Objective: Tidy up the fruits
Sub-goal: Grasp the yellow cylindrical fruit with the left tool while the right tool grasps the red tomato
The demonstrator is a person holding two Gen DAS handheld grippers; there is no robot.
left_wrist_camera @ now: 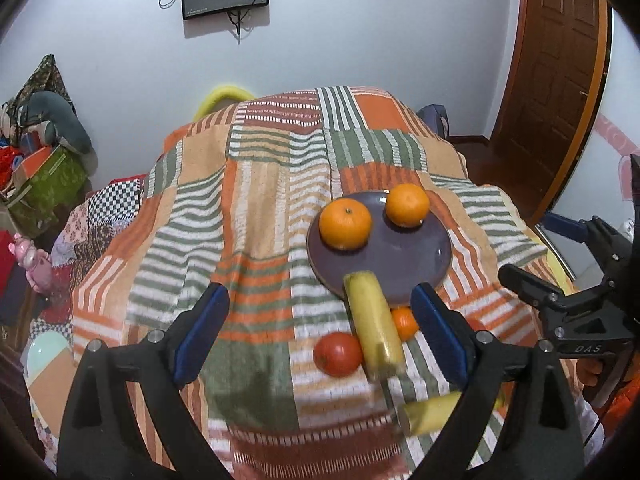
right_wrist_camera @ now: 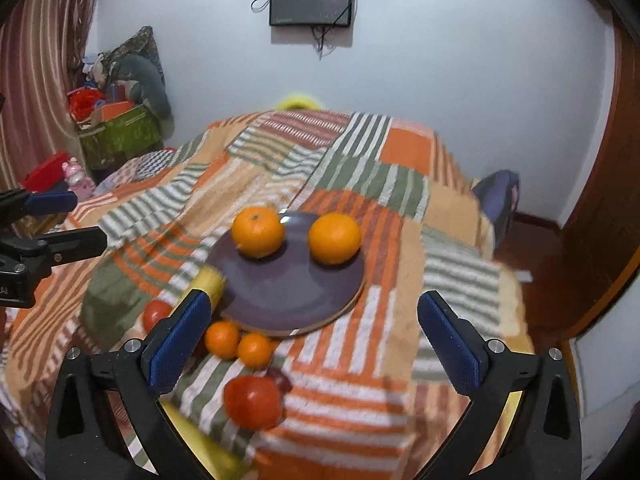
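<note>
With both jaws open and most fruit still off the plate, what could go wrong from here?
1. The two oranges sit near the far rim of the plate; adding fruit could nudge one off.
2. A banana leans on the near rim; lifting it may shift the plate.
3. The small oranges and tomatoes lie close together on soft cloth, so a grab could roll a neighbour away.

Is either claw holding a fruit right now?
No. Both the left claw and the right claw stand open and empty above the cloth, with nothing pressed between their blue pads.
</note>
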